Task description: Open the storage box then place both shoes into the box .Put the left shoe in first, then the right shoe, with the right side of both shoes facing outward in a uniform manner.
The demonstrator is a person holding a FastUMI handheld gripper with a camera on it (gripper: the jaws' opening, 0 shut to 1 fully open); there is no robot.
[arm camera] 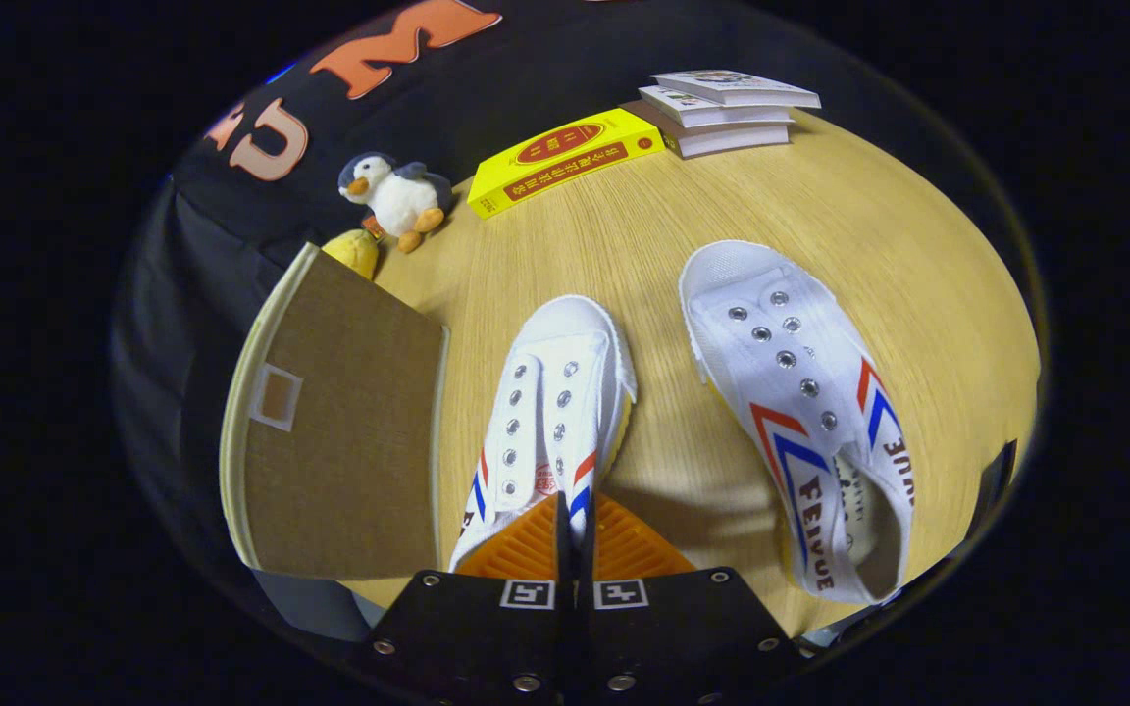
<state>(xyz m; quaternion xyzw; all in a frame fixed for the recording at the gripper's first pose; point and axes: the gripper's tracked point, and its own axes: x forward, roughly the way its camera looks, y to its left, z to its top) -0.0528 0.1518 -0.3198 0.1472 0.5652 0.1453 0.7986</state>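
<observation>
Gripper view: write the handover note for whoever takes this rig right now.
Gripper: fingers nearly together, pinching the heel rim of the shoe between them, which they appear to hold.
Second shoe: lies on the wooden table beside the first, away from the box, untouched.
Storage box: stands on the other side of the held shoe, its brown lid looks closed.
Done: one shoe gripped.
Left: the box does not look open yet, and both shoes still have to go in, left first, right sides outward.
</observation>
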